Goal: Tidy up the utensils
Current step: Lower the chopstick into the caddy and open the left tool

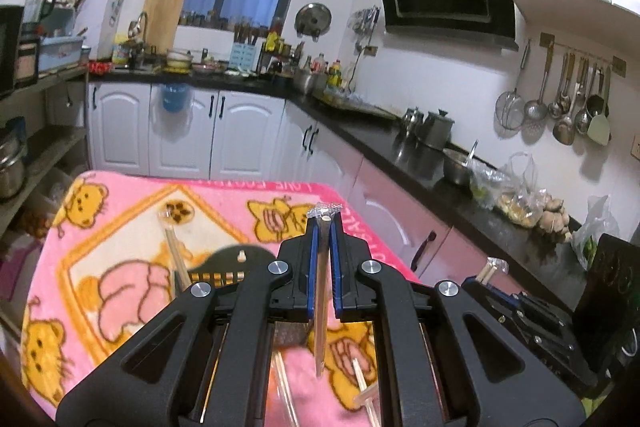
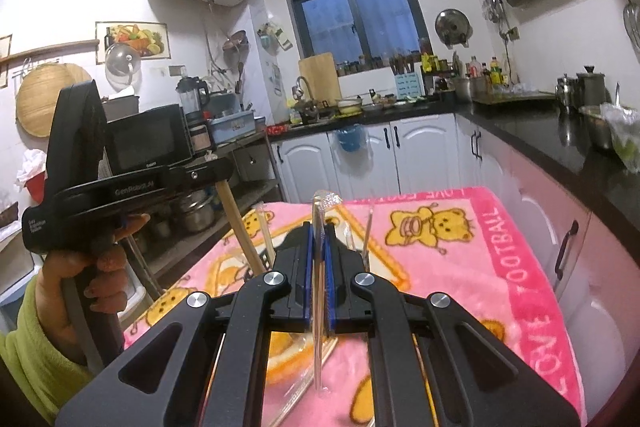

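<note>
Both grippers are hovering above the pink blanket [image 1: 120, 211]. The left gripper [image 1: 323, 227] is pinching wrapped chopsticks [image 1: 322, 287], and the right gripper [image 2: 318, 231] is pinching another wrapped pair [image 2: 319, 291]. Only the right wrist view is showing the person's left hand [image 2: 80, 267].

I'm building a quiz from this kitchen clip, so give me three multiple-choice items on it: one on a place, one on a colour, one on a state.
1. Where does the blanket lie?
A. on the black counter
B. on a surface below the grippers
C. on the wall

2. What is its main colour?
A. green
B. grey
C. pink

3. How is the left gripper?
A. shut on wrapped chopsticks
B. open
C. holding a ladle

B: it spreads under both grippers. C: pink with yellow bears. A: the blue pads clamp the wrapped sticks.
</note>
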A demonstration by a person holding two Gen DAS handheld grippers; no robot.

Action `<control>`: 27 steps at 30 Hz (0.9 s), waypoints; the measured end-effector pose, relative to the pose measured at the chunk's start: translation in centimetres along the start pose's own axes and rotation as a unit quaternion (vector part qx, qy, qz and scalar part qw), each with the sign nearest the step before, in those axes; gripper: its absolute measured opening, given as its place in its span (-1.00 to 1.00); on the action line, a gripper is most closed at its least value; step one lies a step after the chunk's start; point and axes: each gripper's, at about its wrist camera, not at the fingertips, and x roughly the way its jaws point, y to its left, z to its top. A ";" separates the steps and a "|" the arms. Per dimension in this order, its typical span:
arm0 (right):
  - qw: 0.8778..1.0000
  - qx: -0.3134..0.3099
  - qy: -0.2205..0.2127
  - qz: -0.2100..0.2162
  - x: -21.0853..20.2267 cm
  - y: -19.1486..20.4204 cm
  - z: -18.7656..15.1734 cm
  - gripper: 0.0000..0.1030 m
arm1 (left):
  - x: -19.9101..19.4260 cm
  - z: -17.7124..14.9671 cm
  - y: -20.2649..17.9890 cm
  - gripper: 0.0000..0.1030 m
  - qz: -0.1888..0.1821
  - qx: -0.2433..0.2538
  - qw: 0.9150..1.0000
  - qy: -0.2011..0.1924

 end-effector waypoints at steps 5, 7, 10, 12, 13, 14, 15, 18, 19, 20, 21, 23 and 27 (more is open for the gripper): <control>1.000 -0.007 -0.014 0.003 0.0 0.5 1.3 -0.89 | -0.5 1.3 0.2 -0.94 0.002 -0.005 1.000 -0.014; 1.000 -0.008 -0.019 0.005 0.0 0.6 1.8 -0.89 | -0.7 1.7 0.4 -0.94 0.003 -0.006 1.000 -0.018; 1.000 -0.016 -0.026 0.008 0.1 1.0 2.4 -0.89 | -0.8 2.2 0.6 -0.94 0.004 -0.006 1.000 -0.023; 0.999 -0.019 -0.027 0.010 0.3 1.2 2.8 -0.89 | -0.9 2.7 0.7 -0.94 0.006 -0.008 1.000 -0.027; 0.999 -0.021 -0.029 0.009 0.4 1.3 2.9 -0.89 | -0.9 2.9 0.8 -0.94 0.007 -0.009 1.000 -0.029; 0.999 -0.023 -0.030 0.009 0.5 1.4 3.1 -0.89 | -0.9 3.1 0.9 -0.94 0.009 -0.009 0.999 -0.032; 0.999 -0.025 -0.031 0.008 0.7 1.5 3.3 -0.89 | -0.9 3.2 1.0 -0.95 0.011 -0.009 0.999 -0.034; 0.999 -0.024 -0.033 0.007 1.2 1.6 4.2 -0.89 | -0.6 3.7 1.4 -0.95 0.014 -0.012 0.999 -0.036; 0.999 -0.024 -0.035 0.007 1.3 1.6 4.5 -0.89 | -0.6 3.8 1.5 -0.95 0.015 -0.014 0.999 -0.037; 0.999 -0.024 -0.037 0.007 1.3 1.6 4.7 -0.89 | -0.5 4.0 1.5 -0.95 0.017 -0.013 0.999 -0.038; 0.999 -0.025 -0.039 0.006 1.4 1.7 4.9 -0.89 | -0.5 4.1 1.6 -0.95 0.019 -0.013 0.999 -0.040; 0.999 -0.026 -0.044 0.006 1.6 1.8 5.5 -0.89 | -0.4 4.4 1.9 -0.95 0.023 -0.013 0.999 -0.043; 0.998 -0.030 -0.049 0.004 2.0 2.0 6.4 -0.89 | -0.2 5.0 2.2 -0.95 0.034 -0.012 0.998 -0.051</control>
